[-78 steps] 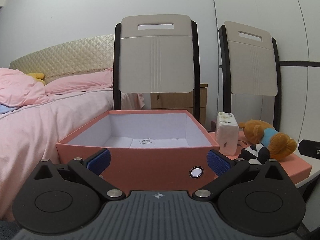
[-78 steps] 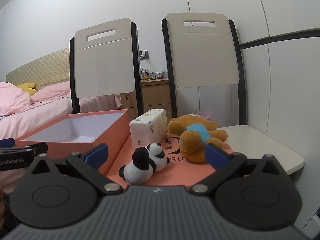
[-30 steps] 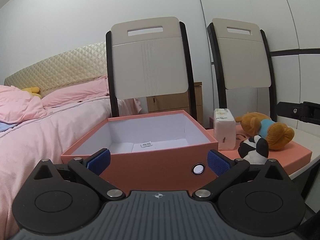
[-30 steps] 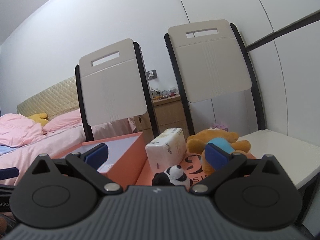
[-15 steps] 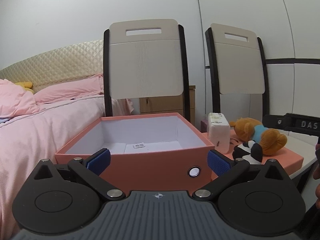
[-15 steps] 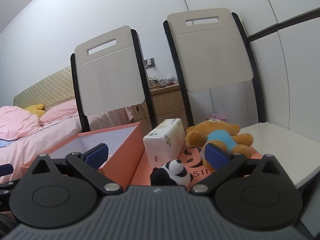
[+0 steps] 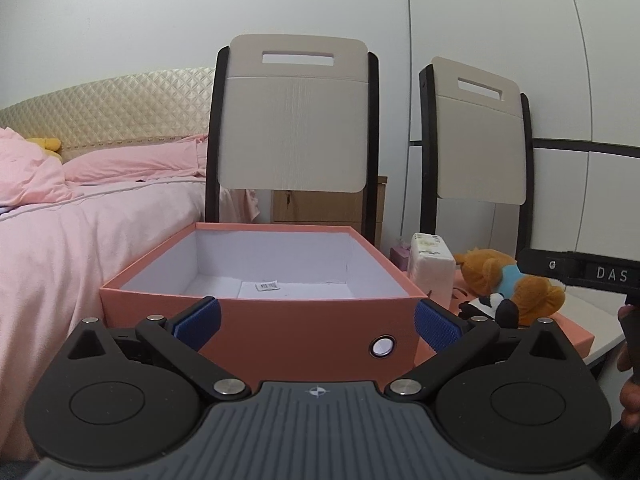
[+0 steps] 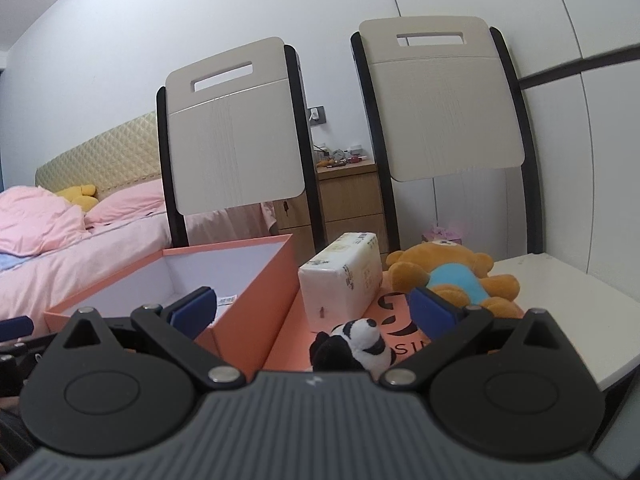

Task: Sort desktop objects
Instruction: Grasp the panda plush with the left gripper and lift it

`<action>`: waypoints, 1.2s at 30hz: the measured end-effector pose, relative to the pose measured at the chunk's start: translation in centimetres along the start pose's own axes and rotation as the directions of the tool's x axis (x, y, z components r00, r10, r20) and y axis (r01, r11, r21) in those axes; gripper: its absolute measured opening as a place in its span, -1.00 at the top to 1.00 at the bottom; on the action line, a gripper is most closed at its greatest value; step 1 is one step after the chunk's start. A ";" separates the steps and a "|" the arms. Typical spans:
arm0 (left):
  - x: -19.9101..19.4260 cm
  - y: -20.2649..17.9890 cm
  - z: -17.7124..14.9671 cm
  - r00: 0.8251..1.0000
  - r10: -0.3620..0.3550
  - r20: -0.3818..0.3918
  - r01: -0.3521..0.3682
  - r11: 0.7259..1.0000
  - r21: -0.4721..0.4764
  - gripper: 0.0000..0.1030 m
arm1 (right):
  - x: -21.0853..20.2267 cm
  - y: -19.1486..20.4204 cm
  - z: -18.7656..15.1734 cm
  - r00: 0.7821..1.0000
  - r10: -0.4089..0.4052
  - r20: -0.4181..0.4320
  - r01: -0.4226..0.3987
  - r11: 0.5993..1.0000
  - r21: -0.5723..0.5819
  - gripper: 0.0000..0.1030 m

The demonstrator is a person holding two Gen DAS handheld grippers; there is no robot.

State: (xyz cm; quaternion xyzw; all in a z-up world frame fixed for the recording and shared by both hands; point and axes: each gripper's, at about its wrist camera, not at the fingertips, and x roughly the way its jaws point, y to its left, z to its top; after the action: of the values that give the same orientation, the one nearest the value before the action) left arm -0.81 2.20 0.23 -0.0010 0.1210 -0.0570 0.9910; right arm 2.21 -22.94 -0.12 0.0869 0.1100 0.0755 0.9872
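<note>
The left gripper (image 7: 316, 320) is wide and holds nothing — it faces the orange box (image 7: 256, 320). The right gripper (image 8: 312, 312) is wide too, with the little panda (image 8: 354, 346) between its fingers, not pinched. Behind it — a tissue pack (image 8: 344, 276) and a brown bear (image 8: 452, 276) lie on the orange lid (image 8: 292, 344).

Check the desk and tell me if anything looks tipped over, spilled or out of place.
Nothing is spilled or damaged. The orange teddy bear and the panda plush both lie toppled on the box lid beside the tissue pack, not yet sorted. The open box holds only a small label.
</note>
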 end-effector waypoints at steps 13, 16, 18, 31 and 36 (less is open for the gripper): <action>0.4 -5.2 -2.1 0.998 -0.006 0.066 -0.002 0.992 0.125 -0.98 | -1.6 -5.1 0.3 0.984 -0.141 0.107 0.140 0.990 0.016 -1.00; 1.0 -8.3 -2.9 0.997 -0.050 0.066 0.032 0.966 0.255 -0.92 | -2.1 -6.6 -0.3 0.982 -0.149 0.119 0.145 0.988 0.046 -1.00; 1.7 -10.6 -3.6 0.995 -0.085 0.061 0.059 0.940 0.336 -0.91 | -2.4 -7.6 -0.3 0.982 -0.141 0.123 0.130 0.987 0.093 -1.00; 12.5 -18.3 -5.4 0.982 -0.045 -0.181 0.125 0.882 0.455 -0.01 | -5.0 -10.8 -0.3 0.977 -0.089 0.193 0.046 0.976 0.213 -1.00; 11.9 -17.2 -3.8 0.986 -0.045 -0.161 0.110 0.902 0.417 0.09 | -5.3 -11.2 -0.5 0.977 -0.088 0.193 0.042 0.972 0.232 -1.00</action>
State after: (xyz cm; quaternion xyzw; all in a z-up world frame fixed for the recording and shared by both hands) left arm 7.79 -16.22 -6.04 0.2141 0.1786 -0.1212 0.9527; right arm -1.58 -34.63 -1.59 0.2024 0.0200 0.0207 0.9789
